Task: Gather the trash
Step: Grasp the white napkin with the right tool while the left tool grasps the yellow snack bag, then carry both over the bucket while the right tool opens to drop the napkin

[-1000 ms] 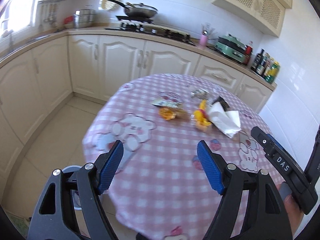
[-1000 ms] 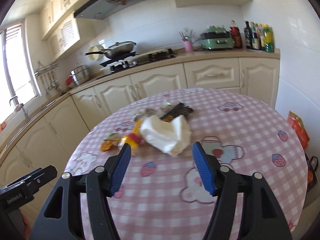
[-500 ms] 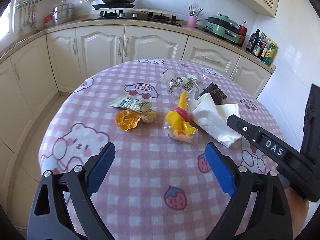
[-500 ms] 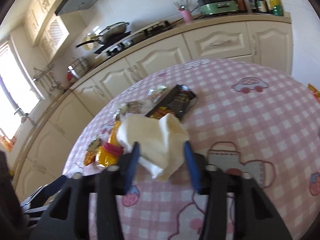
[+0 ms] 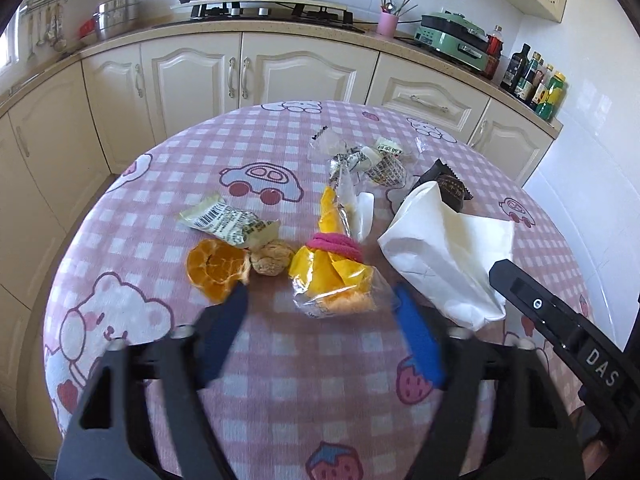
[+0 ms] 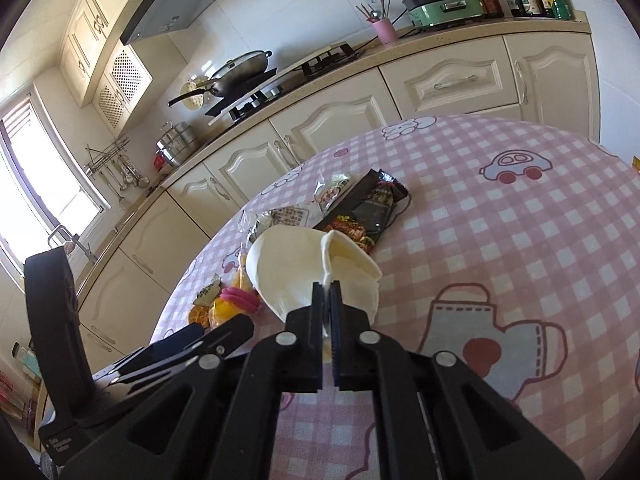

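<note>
Both grippers have come in over the counter [image 5: 280,380]. The right gripper [image 6: 330,294] has its jaws just closed, pinching the white paper bag [image 6: 288,272]. The left gripper [image 5: 320,320] has its jaws closing, half open, around the yellow snack bag [image 5: 332,276] without gripping it.

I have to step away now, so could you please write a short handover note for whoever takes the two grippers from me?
Right gripper: shut on the near edge of the white bag, after just closing on it; the bag rests on the table.
Left gripper: jaws have just been closing, not yet pressing on anything; the yellow packet lies just ahead between its tips.
On the table, uncollected: orange peel, walnut, barcode wrapper, clear wrappers, black wrapper.
Done: bag gripped only.
Left: all trash remains to be collected.
</note>
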The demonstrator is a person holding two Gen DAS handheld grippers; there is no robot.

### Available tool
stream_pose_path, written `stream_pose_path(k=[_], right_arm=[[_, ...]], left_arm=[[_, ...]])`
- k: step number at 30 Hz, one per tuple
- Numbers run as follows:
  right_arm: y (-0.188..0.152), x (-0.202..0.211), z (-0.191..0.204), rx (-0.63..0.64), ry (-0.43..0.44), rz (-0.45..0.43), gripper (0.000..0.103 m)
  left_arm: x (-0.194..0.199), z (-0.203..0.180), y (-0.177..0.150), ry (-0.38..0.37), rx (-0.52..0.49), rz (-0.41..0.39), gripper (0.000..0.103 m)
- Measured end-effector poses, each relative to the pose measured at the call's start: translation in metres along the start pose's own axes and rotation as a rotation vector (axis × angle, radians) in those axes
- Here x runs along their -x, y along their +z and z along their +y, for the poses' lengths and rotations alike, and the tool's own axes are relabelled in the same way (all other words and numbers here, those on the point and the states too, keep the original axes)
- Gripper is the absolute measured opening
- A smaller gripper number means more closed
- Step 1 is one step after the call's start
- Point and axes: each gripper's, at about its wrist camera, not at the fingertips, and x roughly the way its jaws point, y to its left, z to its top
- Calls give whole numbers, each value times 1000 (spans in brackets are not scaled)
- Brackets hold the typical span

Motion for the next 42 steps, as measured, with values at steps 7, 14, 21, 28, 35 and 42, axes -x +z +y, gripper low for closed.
stream_pose_path(k=[7, 14, 21, 28, 35, 42], right_arm=[[-2, 9, 10, 42, -14, -40, 4], [-6, 35, 34, 87, -10, -88, 4], [-14, 58, 85, 155, 45, -111, 4], [-43, 55, 162, 265, 136, -68, 4], [-93, 24, 245, 379, 227, 43, 4], [-154, -22, 309, 480, 275, 182, 4]], left_arm=[[18, 5, -7, -55, 18, -38, 34], [70, 22, -12, -59, 36, -128, 34], [122, 61, -29, -13, 88, -197, 34], [169, 126, -59, 57, 178, -241, 34], [198, 203, -97, 168, 301, -248, 34], [200, 271, -135, 271, 435, -211, 34]])
